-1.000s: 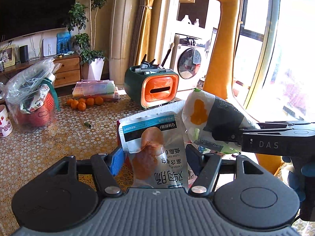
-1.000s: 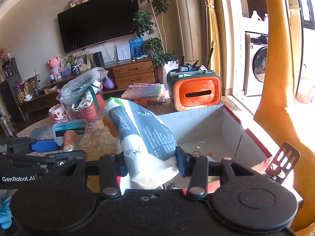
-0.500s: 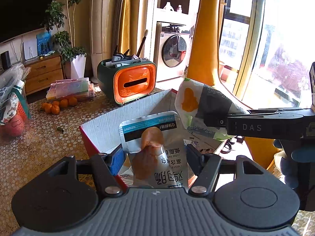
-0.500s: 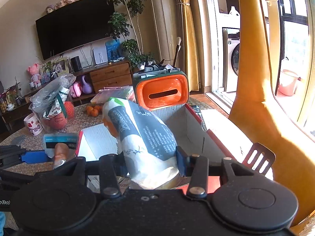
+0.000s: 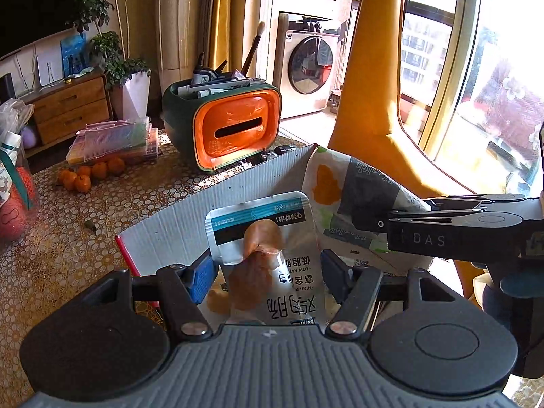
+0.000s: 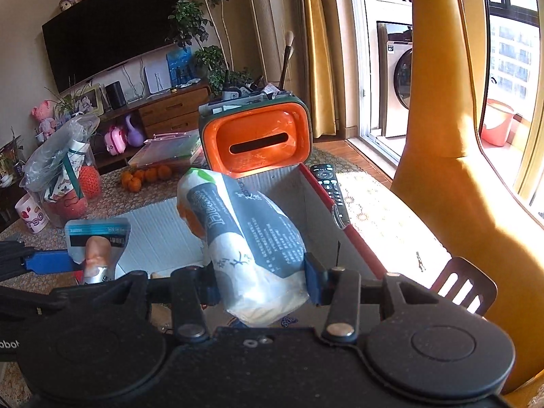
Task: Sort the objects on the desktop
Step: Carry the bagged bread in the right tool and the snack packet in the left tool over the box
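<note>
My left gripper (image 5: 265,272) is clamped on a silver snack pouch (image 5: 268,255) with a teal band and a chicken drumstick picture, its blue pads pressing both edges so the pouch stands up between them. My right gripper (image 6: 258,285) is clamped on a puffy white and grey bag (image 6: 248,238) with an orange patch near its top, the bag leaning up and to the left out of the jaws. Both packets hang over the open cardboard box (image 6: 163,234) with the red rim, the bag to the right of the pouch and just beside it; I cannot tell whether they touch. Behind the box on the patterned table (image 5: 51,255) stands an orange and green organizer (image 5: 231,132) holding pens and brushes, with a black remote (image 6: 328,180) lying along the box's right edge and a cluster of oranges (image 5: 88,173) further left.
</note>
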Tool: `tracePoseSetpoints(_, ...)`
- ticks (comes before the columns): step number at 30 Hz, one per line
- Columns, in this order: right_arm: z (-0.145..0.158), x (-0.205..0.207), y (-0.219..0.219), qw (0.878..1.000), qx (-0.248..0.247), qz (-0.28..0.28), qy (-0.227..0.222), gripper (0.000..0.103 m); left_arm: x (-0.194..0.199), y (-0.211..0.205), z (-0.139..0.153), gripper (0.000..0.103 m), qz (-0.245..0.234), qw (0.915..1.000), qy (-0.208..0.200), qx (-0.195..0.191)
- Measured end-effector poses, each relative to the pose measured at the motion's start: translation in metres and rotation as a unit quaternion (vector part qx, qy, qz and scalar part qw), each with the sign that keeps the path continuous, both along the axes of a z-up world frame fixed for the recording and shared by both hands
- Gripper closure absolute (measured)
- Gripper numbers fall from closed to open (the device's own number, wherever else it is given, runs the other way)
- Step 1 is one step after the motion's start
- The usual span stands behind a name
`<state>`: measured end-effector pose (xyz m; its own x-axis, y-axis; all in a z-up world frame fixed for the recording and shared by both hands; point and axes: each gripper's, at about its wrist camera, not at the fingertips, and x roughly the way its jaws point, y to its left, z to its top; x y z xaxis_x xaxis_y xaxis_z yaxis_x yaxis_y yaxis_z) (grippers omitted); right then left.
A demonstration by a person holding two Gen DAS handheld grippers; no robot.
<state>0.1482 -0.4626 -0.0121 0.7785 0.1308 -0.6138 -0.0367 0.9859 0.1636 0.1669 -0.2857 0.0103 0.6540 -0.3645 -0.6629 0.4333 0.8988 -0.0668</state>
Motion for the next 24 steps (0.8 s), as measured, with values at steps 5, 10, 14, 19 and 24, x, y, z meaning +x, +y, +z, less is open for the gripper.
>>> tracePoseSetpoints(5,-0.011,0.022,-0.003,1.0,-0.01,-0.009,0.018,0.058,0.025,-0.006,-0.008,0.038,0.006,0.9998,0.018,0.012)
tracePoseSetpoints(10,-0.022,0.037,-0.001,0.999,-0.024,-0.006,0.037,0.058,0.042,-0.013,-0.015,0.038,0.0,0.9994,0.025,0.024)
tracePoseSetpoints(14,-0.027,0.046,0.002,0.998,-0.032,-0.002,0.049,0.058,0.053,-0.014,-0.024,0.038,0.005,0.9986,0.039,0.035)
tracePoseSetpoints(19,-0.034,0.054,0.004,0.997,-0.039,0.003,0.068,0.057,0.065,-0.01,-0.036,0.037,0.009,0.9973,0.065,0.032)
tracePoseSetpoints(24,-0.041,0.057,0.003,0.995,-0.044,0.003,0.086,0.058,0.072,-0.01,-0.048,0.037,0.007,0.9958,0.083,0.038)
